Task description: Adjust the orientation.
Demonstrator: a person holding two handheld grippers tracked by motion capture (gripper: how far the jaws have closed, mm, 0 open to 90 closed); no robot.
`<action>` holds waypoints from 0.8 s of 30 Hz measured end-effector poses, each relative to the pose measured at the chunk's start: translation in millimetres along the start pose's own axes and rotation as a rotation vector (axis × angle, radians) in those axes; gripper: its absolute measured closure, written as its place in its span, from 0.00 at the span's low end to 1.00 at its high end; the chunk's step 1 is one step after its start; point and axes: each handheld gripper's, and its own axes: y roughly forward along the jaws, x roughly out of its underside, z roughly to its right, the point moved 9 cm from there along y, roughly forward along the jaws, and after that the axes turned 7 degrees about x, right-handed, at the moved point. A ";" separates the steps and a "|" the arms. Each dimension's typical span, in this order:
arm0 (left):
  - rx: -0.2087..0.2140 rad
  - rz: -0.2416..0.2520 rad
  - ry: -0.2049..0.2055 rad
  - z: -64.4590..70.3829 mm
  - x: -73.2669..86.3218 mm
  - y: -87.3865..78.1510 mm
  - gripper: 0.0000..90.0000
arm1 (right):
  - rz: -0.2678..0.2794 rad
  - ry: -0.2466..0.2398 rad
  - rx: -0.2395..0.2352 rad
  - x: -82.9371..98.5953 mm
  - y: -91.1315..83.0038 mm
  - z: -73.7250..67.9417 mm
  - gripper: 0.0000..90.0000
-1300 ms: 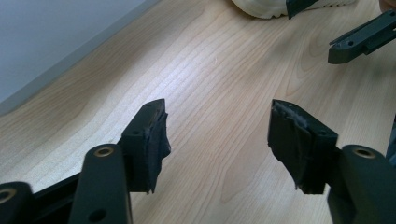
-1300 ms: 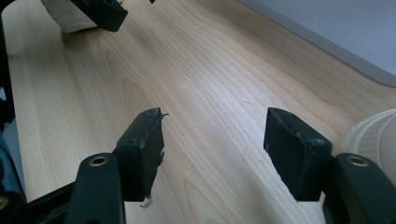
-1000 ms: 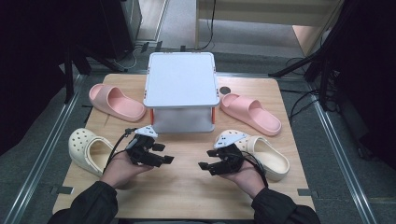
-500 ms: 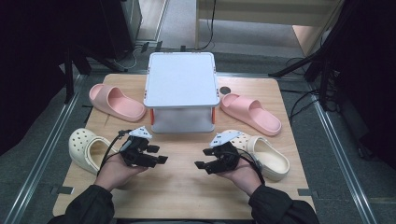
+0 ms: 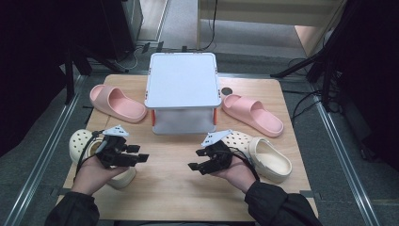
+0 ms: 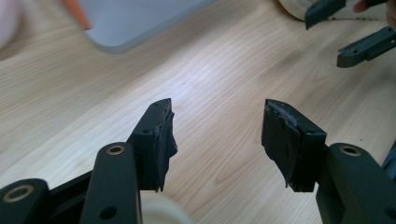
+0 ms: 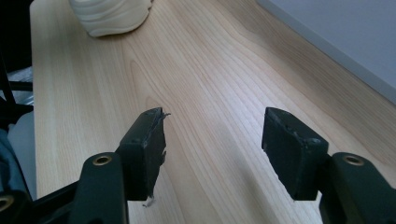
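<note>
My left gripper hovers low over the wooden table at the front left, open, with nothing between its jaws. Under its hand lies a cream clog. My right gripper is at the front middle, also open and holding nothing. It faces the left gripper across a bare stretch of wood. A second cream clog lies right behind the right hand. In the right gripper view the left clog's toe is at the top.
A white two-level stand with orange posts sits in the table's middle, back of both grippers. A pink slide lies to its left and another pink slide to its right. A small dark disc sits by the stand.
Both hands have drifted a little to the left, the left gripper more than the right. Both stay open; the shoes have not moved.
</note>
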 end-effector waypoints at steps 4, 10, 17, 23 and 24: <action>-0.036 0.026 -0.032 -9.2 3.7 -19.8 0.49 | -0.003 -0.006 -0.023 -4.6 4.1 -3.3 0.45; -0.086 0.073 -0.079 -22.6 9.8 -51.0 0.50 | -0.017 -0.018 -0.042 -7.0 8.4 -7.7 0.46; -0.147 0.095 -0.117 -40.3 18.6 -79.3 0.50 | -0.024 -0.028 -0.050 -8.7 11.7 -10.1 0.46; -0.181 0.107 -0.155 -56.6 25.2 -91.7 0.50 | -0.030 -0.025 -0.047 -7.8 10.9 -9.0 0.46; -0.185 0.108 -0.160 -59.4 26.2 -92.8 0.50 | -0.029 -0.025 -0.046 -7.8 11.0 -8.8 0.46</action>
